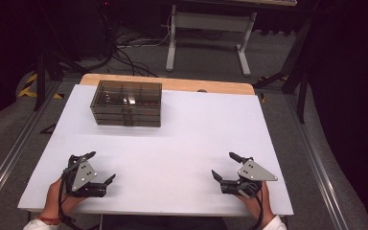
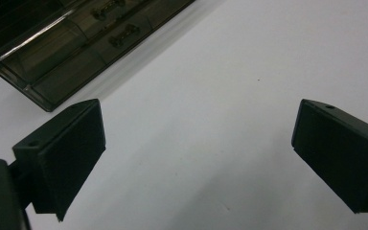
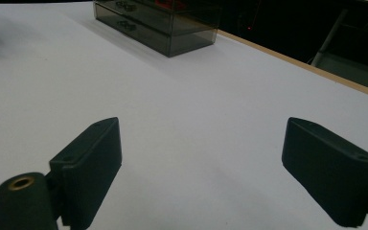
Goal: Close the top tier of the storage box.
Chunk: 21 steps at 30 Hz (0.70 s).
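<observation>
Smoky translucent drawer box (rectangular) on matte white table.

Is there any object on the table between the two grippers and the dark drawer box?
Nothing visible. Bare white table lies between the open left gripper, the open right gripper and the drawer box at the far side.

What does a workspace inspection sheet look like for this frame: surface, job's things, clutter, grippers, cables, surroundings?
Surface: white rectangular board on a wooden tabletop, bare in the middle.
Job's things: smoky transparent plastic drawer box at far left, drawers shut.
Clutter: nothing seen.
Grippers: left gripper and right gripper both open, holding nothing, near the front edge.
Cables: black cable trails from the left gripper; floor cables behind the table.
Surroundings: grey carpet, white table frame beyond.
</observation>
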Each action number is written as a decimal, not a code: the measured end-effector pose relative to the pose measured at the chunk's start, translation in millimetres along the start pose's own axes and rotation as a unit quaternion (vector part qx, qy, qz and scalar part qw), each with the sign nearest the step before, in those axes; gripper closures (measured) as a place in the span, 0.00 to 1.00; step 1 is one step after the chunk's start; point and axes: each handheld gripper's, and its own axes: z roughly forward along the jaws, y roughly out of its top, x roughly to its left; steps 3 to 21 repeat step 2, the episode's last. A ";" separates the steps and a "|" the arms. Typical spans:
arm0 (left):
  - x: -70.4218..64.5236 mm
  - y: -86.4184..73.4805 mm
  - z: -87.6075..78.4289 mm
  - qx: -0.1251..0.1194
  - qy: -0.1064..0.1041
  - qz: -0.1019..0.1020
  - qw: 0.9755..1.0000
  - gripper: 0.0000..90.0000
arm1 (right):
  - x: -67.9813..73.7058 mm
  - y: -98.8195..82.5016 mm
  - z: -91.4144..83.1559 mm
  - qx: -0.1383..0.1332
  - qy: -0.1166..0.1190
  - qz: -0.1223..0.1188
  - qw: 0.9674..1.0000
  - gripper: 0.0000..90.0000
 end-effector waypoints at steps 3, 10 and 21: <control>1.3 -0.2 0.5 -0.001 -0.002 -0.005 1.000 0.06 | 0.6 -0.4 1.3 0.003 0.000 -0.002 1.000 0.16; 1.3 -0.2 0.5 -0.001 -0.002 -0.005 1.000 0.06 | 0.6 -0.4 1.3 0.003 0.000 -0.002 1.000 0.16; 1.3 -0.2 0.5 -0.001 -0.002 -0.005 1.000 0.06 | 0.6 -0.4 1.3 0.003 0.000 -0.002 1.000 0.16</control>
